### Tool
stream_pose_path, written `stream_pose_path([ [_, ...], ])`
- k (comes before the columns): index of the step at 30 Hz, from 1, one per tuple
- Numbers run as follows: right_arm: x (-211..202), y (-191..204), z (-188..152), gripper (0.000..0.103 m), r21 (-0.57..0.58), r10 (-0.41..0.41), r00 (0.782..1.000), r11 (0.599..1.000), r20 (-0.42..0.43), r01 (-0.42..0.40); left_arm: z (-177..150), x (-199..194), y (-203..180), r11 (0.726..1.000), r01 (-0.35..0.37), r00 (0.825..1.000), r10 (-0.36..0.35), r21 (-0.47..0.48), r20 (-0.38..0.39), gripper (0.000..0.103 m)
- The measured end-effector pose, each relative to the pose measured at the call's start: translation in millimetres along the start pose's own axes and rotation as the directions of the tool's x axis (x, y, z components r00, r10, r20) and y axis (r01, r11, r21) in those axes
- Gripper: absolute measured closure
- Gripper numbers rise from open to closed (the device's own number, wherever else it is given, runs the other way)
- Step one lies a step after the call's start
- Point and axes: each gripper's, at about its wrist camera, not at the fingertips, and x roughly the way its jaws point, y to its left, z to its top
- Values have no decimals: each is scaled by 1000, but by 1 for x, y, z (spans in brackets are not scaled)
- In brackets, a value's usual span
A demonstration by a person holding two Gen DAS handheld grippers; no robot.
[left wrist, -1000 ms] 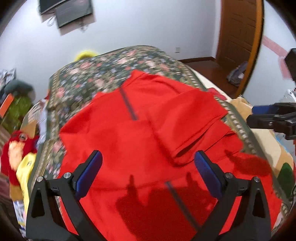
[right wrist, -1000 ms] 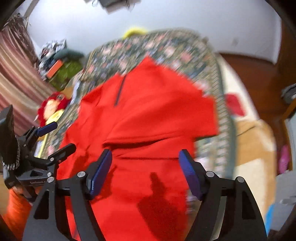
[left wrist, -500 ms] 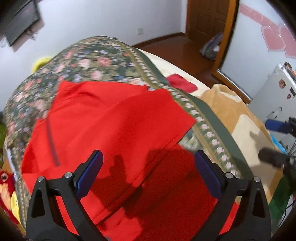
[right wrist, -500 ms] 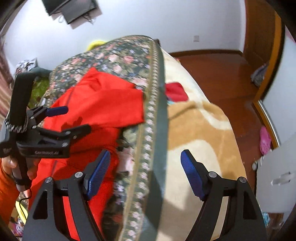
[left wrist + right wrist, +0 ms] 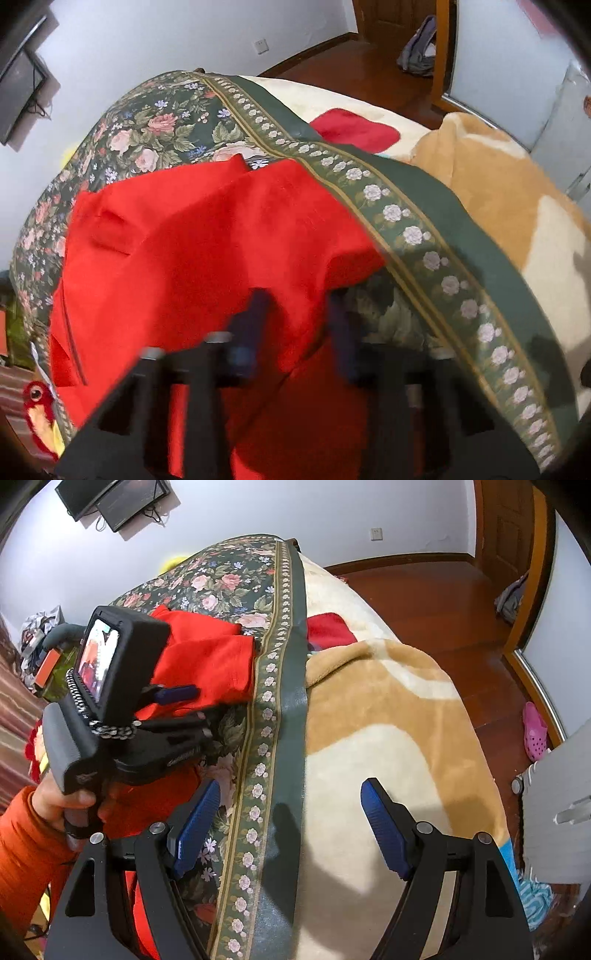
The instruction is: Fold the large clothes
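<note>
Left wrist: left gripper (image 5: 299, 314) blurred, jaws closing with a fold of the red garment (image 5: 207, 251) between them, garment on the floral bedspread (image 5: 155, 122) near its bordered edge; right wrist: right gripper (image 5: 290, 825) wide apart, empty, over the tan blanket (image 5: 388, 709) beside that edge.

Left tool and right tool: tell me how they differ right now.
The left tool is closing its jaws with a fold of the red garment between them; the right tool stands wide with nothing between its fingers. The left is over the garment, the right over the floral cover and tan blanket. Both have blue pads on black frames.
</note>
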Motion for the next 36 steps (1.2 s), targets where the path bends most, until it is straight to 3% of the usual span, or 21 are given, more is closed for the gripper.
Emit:
stream_pose_path([
  [2,-3,2,-2,27,-5,2,1000,1000,7,-2,1,-6,5,999,22,1000,-21,-41,18,98],
  [6,-9,8,-4,27,-23,-10,1000,1000,13,11,-1,-37,33,987,66,994,-52,-149,96,99],
  [8,-10,12,-4,27,-31,-16,1000,999,12,17,-4,-66,57,972,104,985,-71,-212,155,99],
  [10,-12,18,-3,27,-38,-22,1000,999,13,22,-13,-103,91,944,166,966,-98,-284,241,99],
  [15,-17,42,4,27,-71,-9,1000,997,21,11,-51,-182,172,906,145,930,13,-398,368,100],
  [20,-19,83,15,27,-131,20,999,991,41,-14,-104,-230,229,881,63,906,146,-469,397,100],
  [29,6,165,38,27,-287,34,999,958,25,-25,-194,-233,269,854,-51,908,255,-517,332,100],
  [36,82,188,33,27,-313,-46,984,950,-172,-10,-256,-193,293,801,-25,949,206,-598,237,100],
])
